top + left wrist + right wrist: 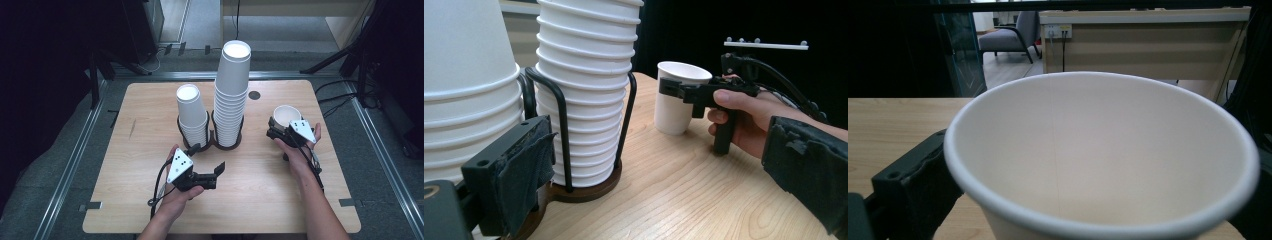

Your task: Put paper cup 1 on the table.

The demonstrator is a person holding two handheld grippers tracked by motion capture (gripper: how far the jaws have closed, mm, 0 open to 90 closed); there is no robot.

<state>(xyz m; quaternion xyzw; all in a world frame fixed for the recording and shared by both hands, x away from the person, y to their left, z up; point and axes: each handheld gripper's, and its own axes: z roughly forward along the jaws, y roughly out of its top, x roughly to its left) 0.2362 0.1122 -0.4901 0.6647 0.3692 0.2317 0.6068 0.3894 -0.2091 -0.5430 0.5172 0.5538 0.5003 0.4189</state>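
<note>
Wooden tabletop [150,200] carries two racked cup stacks, short stack [191,114] and tall stack [231,95]. Single paper cup [286,116] stands upright right of them, between the spread right tongs [278,129]; pad contact hidden. Left tongs [212,170] spread wide, empty, near the short stack's rack, whose base is partly hidden.

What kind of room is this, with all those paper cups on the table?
Probably a lab or office set up for recording demonstrations: a wooden table framed by metal floor rails, cables running to dark stands, and an office chair and desk behind.
</note>
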